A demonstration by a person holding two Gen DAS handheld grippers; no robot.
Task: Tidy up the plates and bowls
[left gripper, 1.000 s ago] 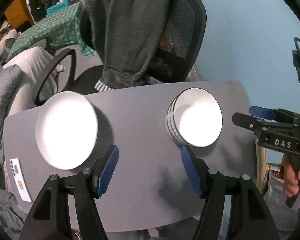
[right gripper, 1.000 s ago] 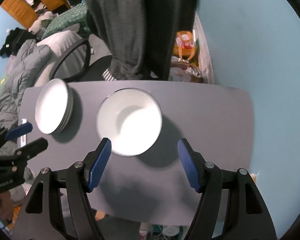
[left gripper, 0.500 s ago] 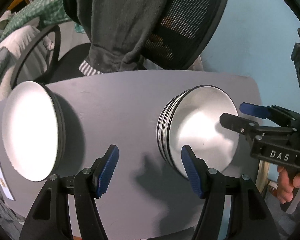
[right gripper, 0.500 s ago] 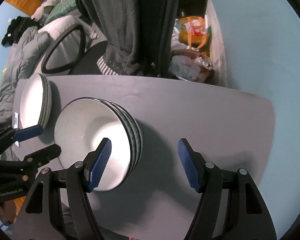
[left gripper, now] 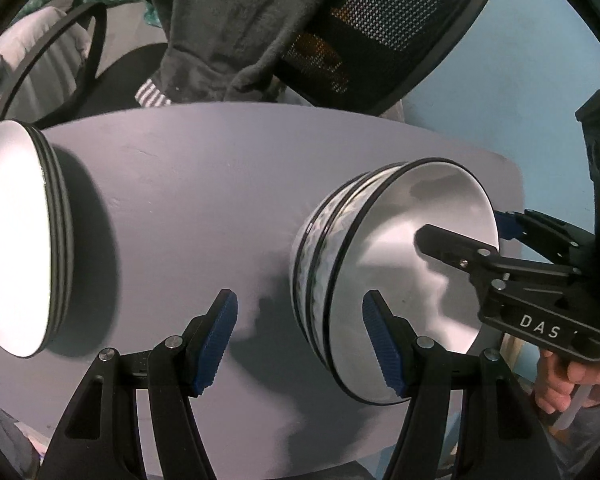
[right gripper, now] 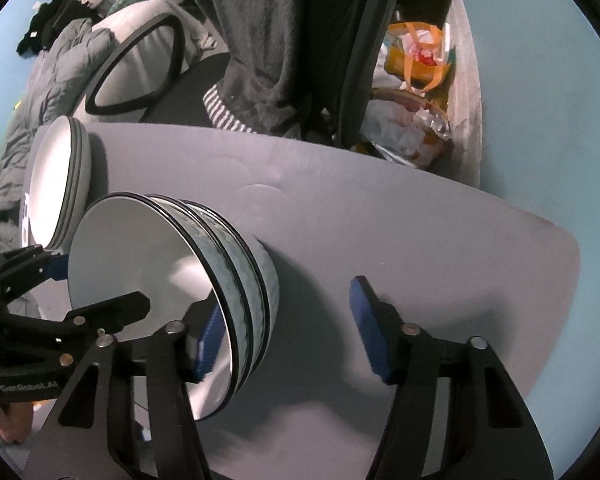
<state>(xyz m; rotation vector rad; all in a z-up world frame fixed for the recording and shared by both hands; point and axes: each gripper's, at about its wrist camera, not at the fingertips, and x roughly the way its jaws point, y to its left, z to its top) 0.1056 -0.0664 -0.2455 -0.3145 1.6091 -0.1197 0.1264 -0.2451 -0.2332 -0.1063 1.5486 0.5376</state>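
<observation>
A stack of white bowls with patterned sides [left gripper: 380, 264] stands on the grey table [left gripper: 188, 200]; it also shows in the right wrist view [right gripper: 204, 276]. A stack of white plates [left gripper: 16, 240] stands at the table's left [right gripper: 56, 184]. My left gripper [left gripper: 300, 344] is open; its right finger reaches inside the top bowl's rim, its left finger stays outside. My right gripper [right gripper: 284, 324] is open and straddles the bowl stack's near rim, left finger inside. Each gripper shows in the other's view.
A black mesh office chair [left gripper: 380, 32] draped with a dark grey garment [left gripper: 236, 20] stands behind the table. Bags and clutter [right gripper: 416, 80] lie on the floor at the back right. A blue wall [right gripper: 540, 80] runs along the right.
Both grippers have moved down and closer to the bowl stack. Each now has one finger over the top bowl's rim; both stay open.
</observation>
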